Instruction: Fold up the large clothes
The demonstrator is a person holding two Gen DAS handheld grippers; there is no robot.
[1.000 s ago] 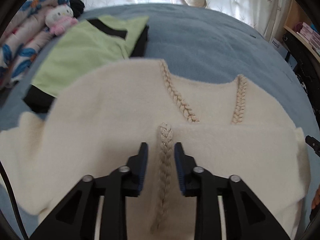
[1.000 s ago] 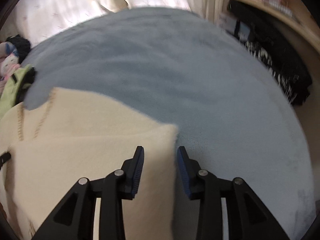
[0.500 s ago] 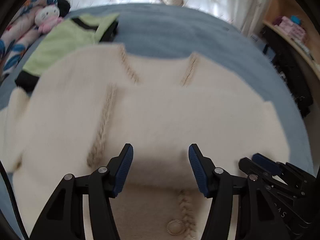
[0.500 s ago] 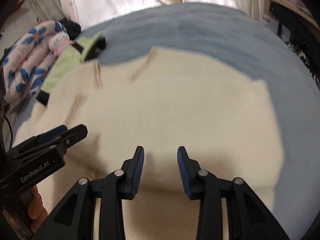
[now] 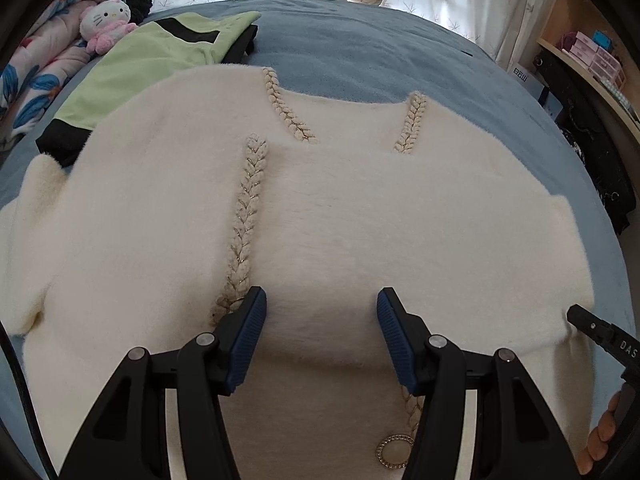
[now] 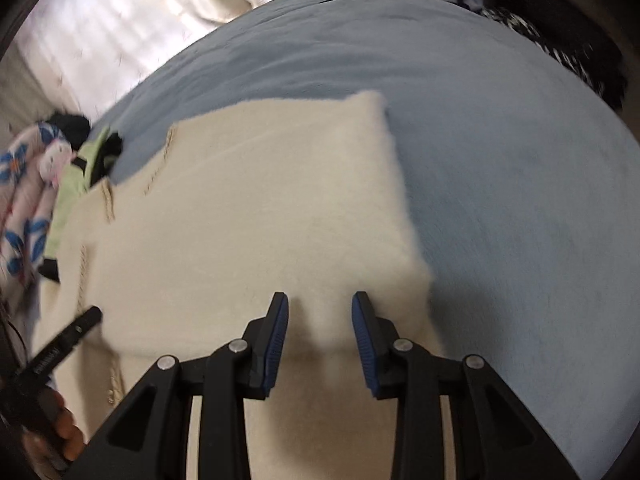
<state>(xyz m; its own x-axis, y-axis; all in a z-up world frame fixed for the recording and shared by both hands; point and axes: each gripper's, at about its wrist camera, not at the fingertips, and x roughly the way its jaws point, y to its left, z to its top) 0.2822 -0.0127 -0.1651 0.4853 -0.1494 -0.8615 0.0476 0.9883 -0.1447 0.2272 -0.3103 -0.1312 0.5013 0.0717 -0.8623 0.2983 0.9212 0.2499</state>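
A fluffy cream sweater (image 5: 360, 216) with braided gold trim lies on the blue bed, its lower part folded up over the chest. My left gripper (image 5: 322, 336) is open and empty just above the folded edge near the middle. My right gripper (image 6: 320, 340) is open and empty over the sweater (image 6: 260, 220) near its right folded corner. The right gripper's tip shows at the right edge of the left wrist view (image 5: 600, 332). The left gripper shows at the left edge of the right wrist view (image 6: 60, 352).
A folded green and black garment (image 5: 152, 64) lies at the back left of the blue bed (image 5: 380, 48). A plush toy (image 5: 106, 20) and floral bedding (image 5: 36, 76) sit beyond it. Dark clothes (image 5: 600, 152) and shelves stand at the right.
Both grippers have let go of the sweater and drawn back; the left jaws opened wide. The folded part now lies flat. The right gripper has swung back toward the sweater's right edge.
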